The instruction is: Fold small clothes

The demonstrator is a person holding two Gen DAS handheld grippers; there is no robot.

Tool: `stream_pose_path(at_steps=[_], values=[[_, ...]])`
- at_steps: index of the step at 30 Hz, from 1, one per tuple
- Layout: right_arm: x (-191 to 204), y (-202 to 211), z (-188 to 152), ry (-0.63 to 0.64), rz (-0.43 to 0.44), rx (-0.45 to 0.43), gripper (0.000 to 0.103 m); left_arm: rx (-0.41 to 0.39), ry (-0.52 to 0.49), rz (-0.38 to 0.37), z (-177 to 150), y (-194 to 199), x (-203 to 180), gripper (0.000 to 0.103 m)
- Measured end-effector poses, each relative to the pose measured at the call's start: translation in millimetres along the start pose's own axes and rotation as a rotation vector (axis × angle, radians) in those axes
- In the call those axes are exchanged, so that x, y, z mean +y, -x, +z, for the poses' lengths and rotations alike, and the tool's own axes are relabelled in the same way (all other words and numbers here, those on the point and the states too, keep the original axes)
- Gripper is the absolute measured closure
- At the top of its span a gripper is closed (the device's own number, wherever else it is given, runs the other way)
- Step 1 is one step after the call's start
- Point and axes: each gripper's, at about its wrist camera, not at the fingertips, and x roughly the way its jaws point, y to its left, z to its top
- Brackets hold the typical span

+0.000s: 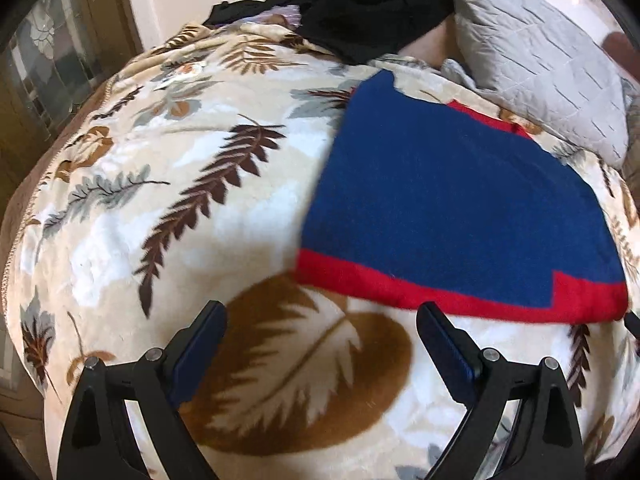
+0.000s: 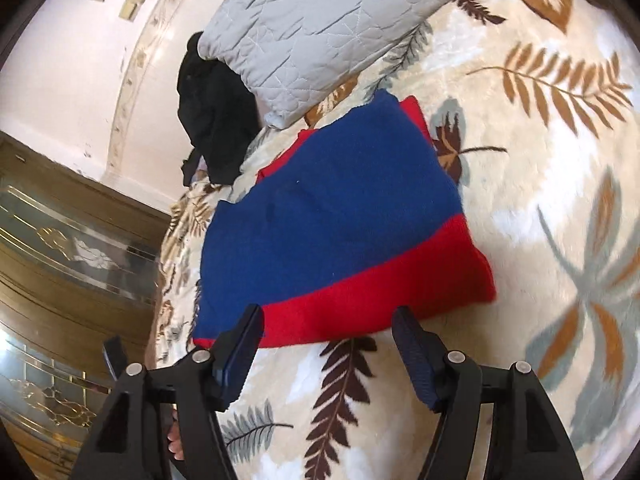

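A small blue knit garment with a red hem [image 1: 452, 204] lies flat and folded on a leaf-patterned blanket [image 1: 180, 200]. My left gripper [image 1: 322, 316] is open and empty, just in front of the red hem, to its left. In the right wrist view the same garment [image 2: 332, 216] lies ahead, red hem nearest. My right gripper [image 2: 328, 316] is open and empty, its fingertips over the near edge of the red hem.
A grey quilted pillow [image 1: 536, 60] lies behind the garment, also in the right wrist view [image 2: 320, 24]. A black garment [image 1: 360, 4] is heaped at the far end of the bed. A glass-panelled wooden cabinet [image 2: 60, 272] stands beside the bed.
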Motion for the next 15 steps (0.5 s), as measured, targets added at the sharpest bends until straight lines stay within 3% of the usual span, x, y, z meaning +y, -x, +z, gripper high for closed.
stream_pose_path(at_steps=[5,8,15], values=[[-9,12,-6,-0.019,0.020,-0.023,0.033,0.042,0.000,-0.069,-9,-3,-7,0.007],[-24,6,-10,-0.104,0.062,0.015,0.033,0.085,0.058,-0.158,-9,-7,-1,0.007],[-38,-4,-10,-0.204,0.101,0.031,0.033,0.103,0.236,-0.287,-2,-19,14,0.007]])
